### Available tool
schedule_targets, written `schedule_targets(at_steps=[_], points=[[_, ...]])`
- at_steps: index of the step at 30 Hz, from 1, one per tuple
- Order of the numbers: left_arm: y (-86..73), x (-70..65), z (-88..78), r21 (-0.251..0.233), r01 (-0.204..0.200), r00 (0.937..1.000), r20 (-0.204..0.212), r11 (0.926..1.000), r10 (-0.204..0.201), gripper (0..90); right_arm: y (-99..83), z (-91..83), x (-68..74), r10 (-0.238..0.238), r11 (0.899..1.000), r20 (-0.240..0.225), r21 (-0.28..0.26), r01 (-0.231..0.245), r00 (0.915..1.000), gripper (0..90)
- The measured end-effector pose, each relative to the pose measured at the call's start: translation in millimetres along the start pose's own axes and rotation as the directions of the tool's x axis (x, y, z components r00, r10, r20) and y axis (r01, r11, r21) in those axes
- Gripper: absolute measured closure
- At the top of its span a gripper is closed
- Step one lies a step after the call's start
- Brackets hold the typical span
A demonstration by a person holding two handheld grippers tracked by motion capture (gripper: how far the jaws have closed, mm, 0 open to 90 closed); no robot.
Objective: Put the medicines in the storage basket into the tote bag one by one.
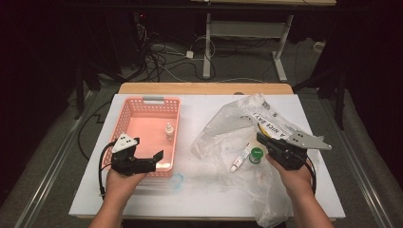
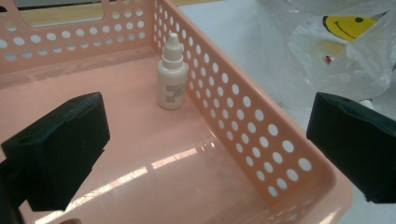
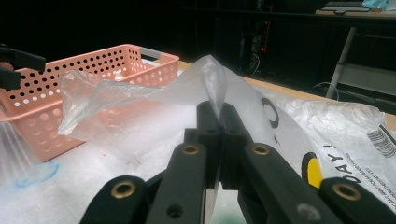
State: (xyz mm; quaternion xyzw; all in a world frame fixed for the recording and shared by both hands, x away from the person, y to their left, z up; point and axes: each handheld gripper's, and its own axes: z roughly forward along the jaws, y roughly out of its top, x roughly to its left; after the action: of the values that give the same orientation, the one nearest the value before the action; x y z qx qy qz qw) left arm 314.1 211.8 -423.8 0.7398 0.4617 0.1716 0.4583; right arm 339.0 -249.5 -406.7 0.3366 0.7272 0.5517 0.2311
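Note:
A pink perforated basket (image 1: pixel 177 124) stands on the white table's left half. A small white dropper bottle (image 1: pixel 169 131) stands upright inside, by its right wall. My left gripper (image 1: pixel 148 148) hangs open over the basket's near right corner; in the left gripper view its jaws straddle the basket wall (image 2: pixel 243 126), with the bottle (image 2: pixel 172 77) farther in. My right gripper (image 1: pixel 260 137) is shut on a fold of the clear plastic bag (image 1: pixel 223 128), lifting it. A green-capped bottle (image 1: pixel 256 154) and a white tube (image 1: pixel 240 159) lie in the bag.
The bag's smiley-face print (image 2: pixel 348 25) lies to the right of the basket. A faint blue ring (image 1: pixel 177 180) sits on the table near the front edge. Beyond the table's far wooden edge (image 1: pixel 204 88) are cables and desk legs on the floor.

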Motion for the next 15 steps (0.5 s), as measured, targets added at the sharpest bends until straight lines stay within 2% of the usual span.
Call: schedule_targets(at_steps=[2, 6, 10, 13, 15], points=[[4.7, -0.7, -1.5, -0.008, -0.003, 1.0, 0.007, 1.0, 0.003, 0.0, 0.3, 0.1, 0.3, -0.001, 1.0, 0.001, 0.0, 0.001, 1.0, 90.0], [18.9, -0.9, 0.0, -0.009, 0.02, 0.9989, 0.044, 0.9998, -0.019, 0.2, 0.9, 0.7, 0.5, -0.004, 1.0, 0.001, -0.003, 0.004, 1.0, 90.0], [36.3, -1.4, 7.1, -0.007, -0.006, 0.9997, 0.023, 1.0, 0.006, 3.0, 1.3, 0.9, 0.5, -0.004, 1.0, -0.004, -0.007, 0.004, 1.0, 90.0], [47.7, 4.2, 18.7, 0.023, -0.021, 0.9998, -0.005, 0.9995, 0.021, 4.3, 1.1, 0.4, 0.3, -0.003, 1.0, -0.005, -0.007, 0.003, 1.0, 90.0], [52.6, 8.5, 27.8, 0.043, -0.025, 0.9997, -0.006, 0.9988, 0.025, 7.5, 1.3, 0.1, 0.3, 0.002, 1.0, -0.002, -0.008, -0.002, 1.0, 90.0]])
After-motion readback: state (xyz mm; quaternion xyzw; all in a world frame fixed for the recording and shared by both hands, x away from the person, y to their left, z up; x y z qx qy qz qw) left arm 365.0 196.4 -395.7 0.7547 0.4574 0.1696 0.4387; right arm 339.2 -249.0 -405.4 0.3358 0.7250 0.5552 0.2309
